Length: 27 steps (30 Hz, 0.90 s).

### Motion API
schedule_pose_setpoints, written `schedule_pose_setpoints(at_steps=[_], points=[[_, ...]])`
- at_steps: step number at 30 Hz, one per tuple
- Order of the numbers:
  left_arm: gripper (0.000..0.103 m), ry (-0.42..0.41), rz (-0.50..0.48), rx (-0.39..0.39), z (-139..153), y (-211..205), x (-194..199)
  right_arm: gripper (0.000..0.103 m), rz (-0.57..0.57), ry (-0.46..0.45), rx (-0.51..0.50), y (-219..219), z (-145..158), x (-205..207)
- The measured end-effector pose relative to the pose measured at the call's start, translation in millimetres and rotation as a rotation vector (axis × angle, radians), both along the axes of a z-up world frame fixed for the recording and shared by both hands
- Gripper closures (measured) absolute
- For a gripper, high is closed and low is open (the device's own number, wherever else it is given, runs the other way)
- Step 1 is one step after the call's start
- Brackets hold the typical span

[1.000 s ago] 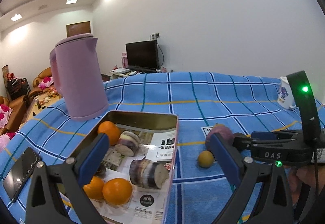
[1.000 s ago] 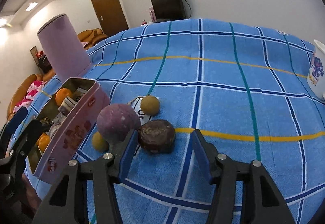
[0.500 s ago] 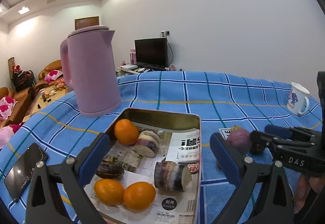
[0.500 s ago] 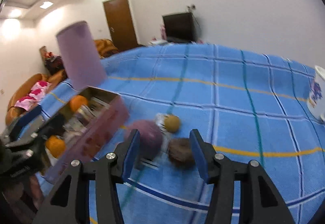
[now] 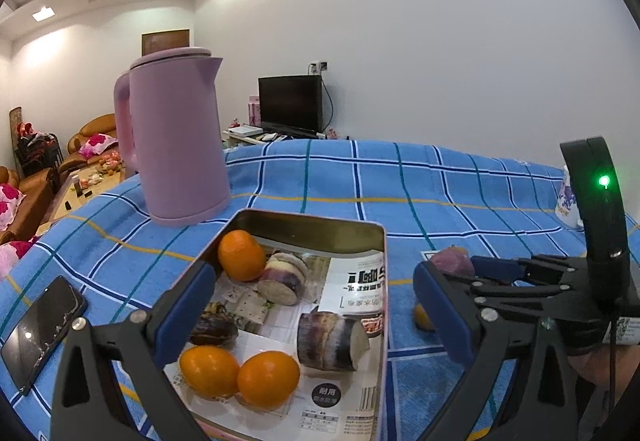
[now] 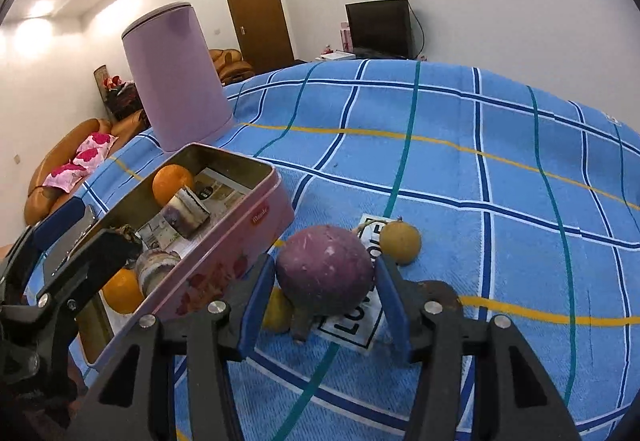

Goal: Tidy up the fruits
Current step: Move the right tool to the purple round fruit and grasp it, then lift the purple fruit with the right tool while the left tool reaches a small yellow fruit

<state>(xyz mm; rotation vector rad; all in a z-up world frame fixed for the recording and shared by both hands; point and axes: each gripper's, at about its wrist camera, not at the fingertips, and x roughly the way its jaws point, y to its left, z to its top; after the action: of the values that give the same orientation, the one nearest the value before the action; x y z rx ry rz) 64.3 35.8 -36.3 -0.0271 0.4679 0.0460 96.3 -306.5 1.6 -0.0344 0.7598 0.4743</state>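
Worktop (image 6: 500, 169) under a blue plaid cloth carries a tall pink kettle (image 5: 176, 145), then the pink tin (image 6: 240, 237), a phone (image 5: 40, 325) at the left edge, and loose fruit to the tin's right.

Tin already holds three oranges (image 5: 240, 255), two cut purple-and-white chunks (image 5: 332, 337) and a dark shrivelled piece (image 5: 214, 329), all lying on printed paper.

Left gripper (image 5: 316, 321) hovers over the tin, jaws spread wide, nothing between them.

Right gripper (image 6: 326, 301) has its blue pads on either side of the round purple fruit (image 6: 326, 273). Pads look to be touching or nearly touching it; jaws partly closed. Can't tell from this view whether it's a firm grasp, or whether the fruit is off the cloth.

Still outside the tin: a brownish-yellow round fruit (image 6: 400, 243) just behind the purple one, a small yellow one (image 6: 278, 311) tucked beside the left pad, and a dark brown fruit (image 6: 438, 291) behind the right pad. A white label card (image 6: 360, 315) lies under the group.

Step in hand, as judged: pick of the purple fruit for transfer into the tin.

Next move needs: finish the squeeze, lift clear of the neighbours, carry left over the tin wall, drop in the free patch of paper on the right side. The round fruit may roll or slip.
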Motion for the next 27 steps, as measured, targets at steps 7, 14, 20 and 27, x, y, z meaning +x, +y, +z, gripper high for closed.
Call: schedule_pose_setpoints(at_steps=[7, 14, 20, 27], points=[[0.003, 0.001, -0.064, 0.019, 2.0, -15.9, -2.4, 0.051, -0.034, -0.095, 0.052, -12.7, 11.5, -17.9], [0.023, 0.041, -0.191, 0.074, -0.4, -56.6, 1.5, 0.051, -0.169, -0.216, 0.054, -51.8, 28.2, -50.1], [0.047, 0.175, -0.292, 0.098, -16.3, -89.2, 26.6, 0.051, -0.221, -0.244, 0.04, -75.4, 30.9, -59.1], [0.048, 0.278, -0.317, 0.096, -27.7, -100.1, 47.9, 0.051, -0.208, -0.262, 0.052, -77.6, 29.5, -64.1]])
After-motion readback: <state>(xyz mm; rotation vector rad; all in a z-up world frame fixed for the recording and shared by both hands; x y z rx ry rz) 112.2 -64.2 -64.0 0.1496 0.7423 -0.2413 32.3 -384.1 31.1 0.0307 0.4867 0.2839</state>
